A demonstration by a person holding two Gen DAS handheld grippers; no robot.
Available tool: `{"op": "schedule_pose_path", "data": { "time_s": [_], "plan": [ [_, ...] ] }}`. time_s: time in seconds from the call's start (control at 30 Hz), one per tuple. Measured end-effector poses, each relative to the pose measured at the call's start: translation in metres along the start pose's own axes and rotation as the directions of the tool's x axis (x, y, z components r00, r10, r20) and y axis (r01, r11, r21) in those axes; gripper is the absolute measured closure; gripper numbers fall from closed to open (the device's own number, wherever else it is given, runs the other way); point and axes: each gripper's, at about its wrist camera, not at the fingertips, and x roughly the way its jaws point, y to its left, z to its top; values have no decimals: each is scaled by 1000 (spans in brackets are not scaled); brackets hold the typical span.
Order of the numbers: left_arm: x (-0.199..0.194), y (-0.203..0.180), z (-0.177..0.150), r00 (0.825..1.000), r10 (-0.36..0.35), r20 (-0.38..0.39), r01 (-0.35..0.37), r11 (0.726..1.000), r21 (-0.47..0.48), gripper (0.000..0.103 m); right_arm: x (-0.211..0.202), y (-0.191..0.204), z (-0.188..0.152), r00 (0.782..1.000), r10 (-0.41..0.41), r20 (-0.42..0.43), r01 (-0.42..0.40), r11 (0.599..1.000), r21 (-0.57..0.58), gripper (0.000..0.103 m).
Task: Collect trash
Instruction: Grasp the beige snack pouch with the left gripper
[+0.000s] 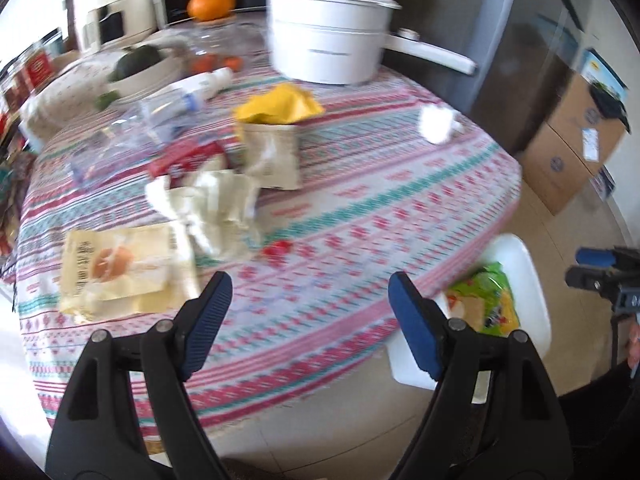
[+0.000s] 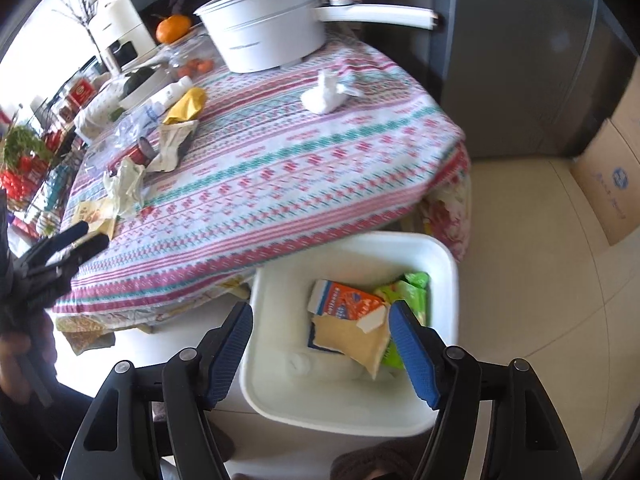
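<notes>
Patterned cloth covers the bench [image 1: 360,168], crowded at the far side with a white pot [image 1: 328,40], an orange [image 1: 211,3] and a bowl of produce. Trash remaining on the bench: a pale snack wrapper [image 1: 120,272] near the front edge, crumpled paper [image 1: 208,204] behind it, a yellow-topped bag [image 1: 276,128], a red packet [image 1: 184,160], a white tissue wad [image 1: 438,122] off alone toward the right. White bin [image 2: 348,248] stands on the floor just beside the bench edge, already holding an orange carton [image 2: 348,300], a tan pouch and green wrappers. Left gripper [image 1: 308,320] over the bench's near edge, fingers wide, nothing between them. Right gripper [image 2: 320,344] above the bin, fingers wide, empty. Risks, as judged: thin flat wrappers may slip from a pinch or bring the cloth up with them; the bottle [image 1: 208,84] and clear plastic sit close to the trash cluster and could be knocked; a careless release near the bin rim could drop trash to the floor.
</notes>
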Motion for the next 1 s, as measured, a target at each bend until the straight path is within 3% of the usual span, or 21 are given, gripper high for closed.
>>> {"op": "schedule_pose_path", "data": {
  "time_s": [0.2,0.43,0.67,0.77,0.83,1.0],
  "plan": [
    [4,66,4,996,91,-17,-93,985,-145,22,15,28,16,1000,16,-20,-17,1000,-25,26],
    [16,132,7,979,192,-67,-202,950,-240,22,37,65,31,999,22,-41,-24,998,-52,26],
    [35,178,1,976,164,-142,-203,923,-327,23,61,106,53,999,26,-47,-29,997,-75,26],
    [44,186,-1,975,141,-172,-192,921,-339,33,69,123,64,998,32,-46,-36,996,-86,26],
    [46,190,-3,976,119,-184,-178,919,-352,50,76,139,72,998,37,-45,-41,994,-103,24],
    [48,196,-6,976,88,-201,-160,912,-377,69,106,183,90,995,77,-56,-84,987,-135,24]
  ]
}}
